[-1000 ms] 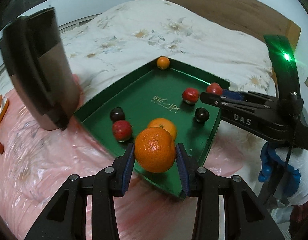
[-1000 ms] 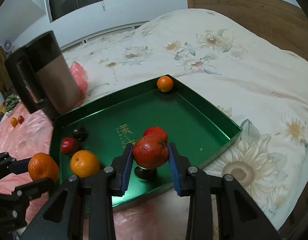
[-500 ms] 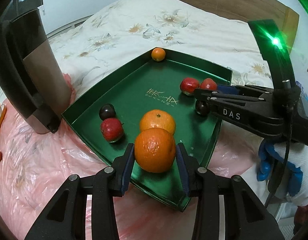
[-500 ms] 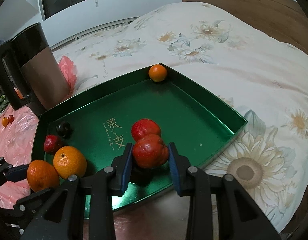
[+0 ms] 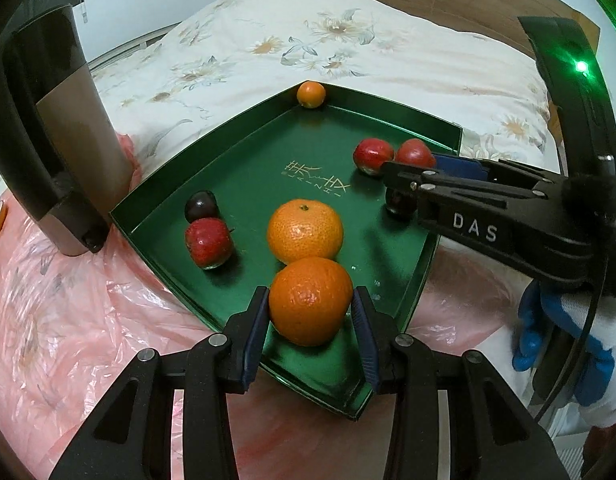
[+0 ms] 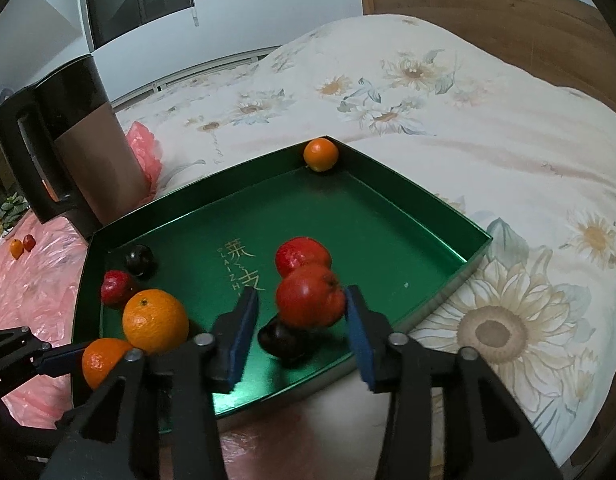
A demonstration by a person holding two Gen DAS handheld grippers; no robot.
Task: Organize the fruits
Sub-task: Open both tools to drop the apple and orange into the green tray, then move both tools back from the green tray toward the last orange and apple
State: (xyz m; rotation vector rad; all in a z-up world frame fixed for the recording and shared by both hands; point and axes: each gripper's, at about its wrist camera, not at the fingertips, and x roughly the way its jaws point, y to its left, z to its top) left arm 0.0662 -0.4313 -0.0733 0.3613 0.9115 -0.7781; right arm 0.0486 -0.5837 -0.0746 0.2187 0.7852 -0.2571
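Observation:
A green tray (image 5: 267,160) lies on the bed. My left gripper (image 5: 311,307) is shut on an orange (image 5: 311,300) over the tray's near corner, touching a second orange (image 5: 304,231). My right gripper (image 6: 301,312) has its jaws spread around a red apple (image 6: 310,296); the left pad stands clear of the fruit. That apple sits over a dark plum (image 6: 281,340), beside another red apple (image 6: 301,254). The right gripper (image 5: 420,172) also shows in the left wrist view. A small orange (image 5: 311,94) lies in the far corner. A red apple (image 5: 207,242) and dark plum (image 5: 201,205) lie at the left.
A black and brown kettle (image 5: 55,128) stands left of the tray on pink plastic sheeting (image 5: 67,320). Small fruits (image 6: 21,245) lie far left on the sheeting. The floral quilt (image 6: 428,100) and a wooden headboard (image 6: 508,20) are behind.
Both grippers moved down and forward over the tray. My right gripper's jaws have spread apart, releasing the red apple. My left gripper keeps its hold on the orange.

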